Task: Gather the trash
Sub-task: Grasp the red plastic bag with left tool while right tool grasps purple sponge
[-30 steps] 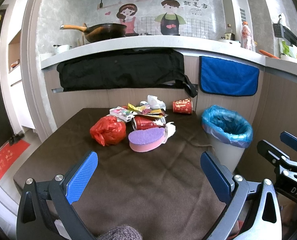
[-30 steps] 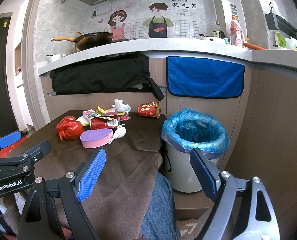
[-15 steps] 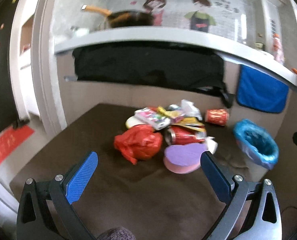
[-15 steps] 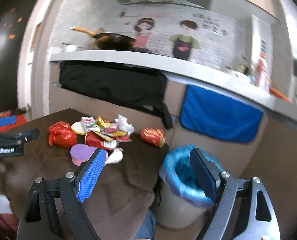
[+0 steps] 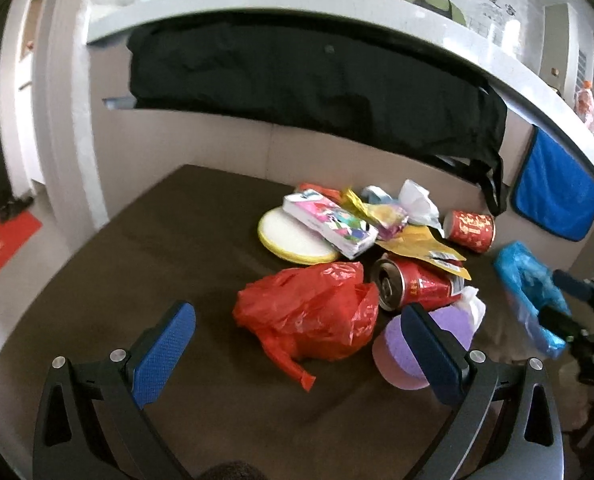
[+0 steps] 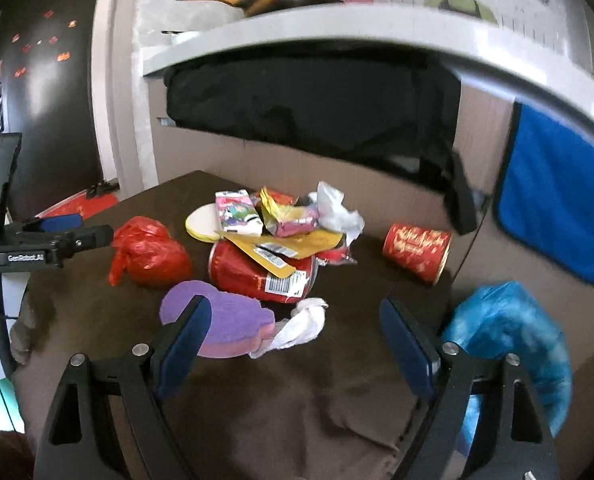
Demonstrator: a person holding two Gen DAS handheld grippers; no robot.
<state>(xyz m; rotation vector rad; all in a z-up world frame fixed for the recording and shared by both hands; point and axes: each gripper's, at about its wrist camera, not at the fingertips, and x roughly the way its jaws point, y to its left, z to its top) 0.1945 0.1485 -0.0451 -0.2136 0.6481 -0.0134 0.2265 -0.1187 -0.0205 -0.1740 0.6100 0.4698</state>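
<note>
A heap of trash lies on the brown-covered table [image 5: 137, 264]: a crumpled red plastic bag [image 5: 313, 316], a red can [image 5: 413, 284] on its side, a purple sponge [image 5: 421, 352], a white tissue wad [image 6: 301, 324], a colourful packet [image 5: 329, 224], yellow wrappers [image 5: 429, 244] and a red paper cup [image 5: 471, 230]. My left gripper [image 5: 297, 352] is open, with the red bag just ahead between its fingers. My right gripper [image 6: 297, 340] is open close above the sponge [image 6: 221, 324] and tissue. The bin with a blue liner [image 6: 509, 332] stands at the table's right edge.
A counter [image 5: 337, 12] runs behind the table, with a black bag [image 5: 317, 84] and a blue cloth [image 5: 557, 196] hanging from it. A pan [image 6: 273, 0] sits on the counter. A round white and yellow pad [image 5: 289, 236] lies under the packet.
Both grippers have moved forward and lower toward the trash heap, which now looms larger. Both stay open with nothing held.
</note>
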